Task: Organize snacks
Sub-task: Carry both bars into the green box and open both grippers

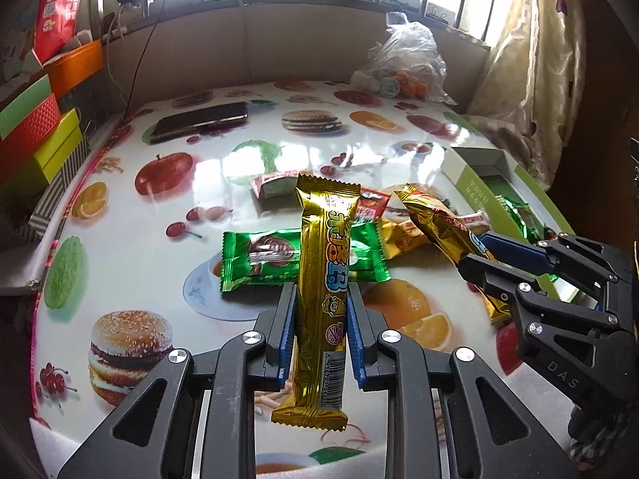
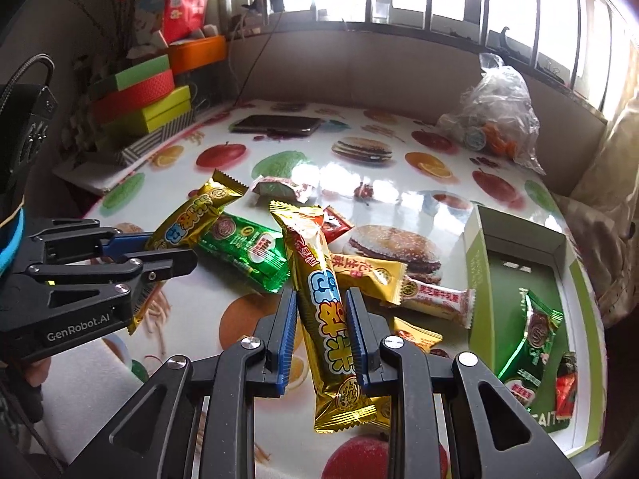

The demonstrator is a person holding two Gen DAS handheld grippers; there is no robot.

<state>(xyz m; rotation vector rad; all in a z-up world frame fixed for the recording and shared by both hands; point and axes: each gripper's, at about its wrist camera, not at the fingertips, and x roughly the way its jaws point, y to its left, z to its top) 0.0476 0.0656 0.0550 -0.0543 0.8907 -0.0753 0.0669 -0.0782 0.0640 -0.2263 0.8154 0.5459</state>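
Gripping a gold snack bar between its blue pads, the left gripper has its jaws drawn in tight on the wrapper, the bar standing lengthwise toward twelve o'clock and held clear of the table. The right gripper is likewise closed on a second gold bar, which leans slightly toward eleven o'clock in its own camera.

In the left wrist view, the right gripper and its bar sit at about three o'clock. In the right wrist view, the left gripper shows at nine o'clock with its bar.

Below both bars lies a loose heap of snacks: a green packet beneath the left bar, a yellow packet and a white one just right of the right bar. An open green box stands at four o'clock in the right wrist view, with a green packet lying inside it. A phone rests at eleven o'clock, a plastic bag at one o'clock.
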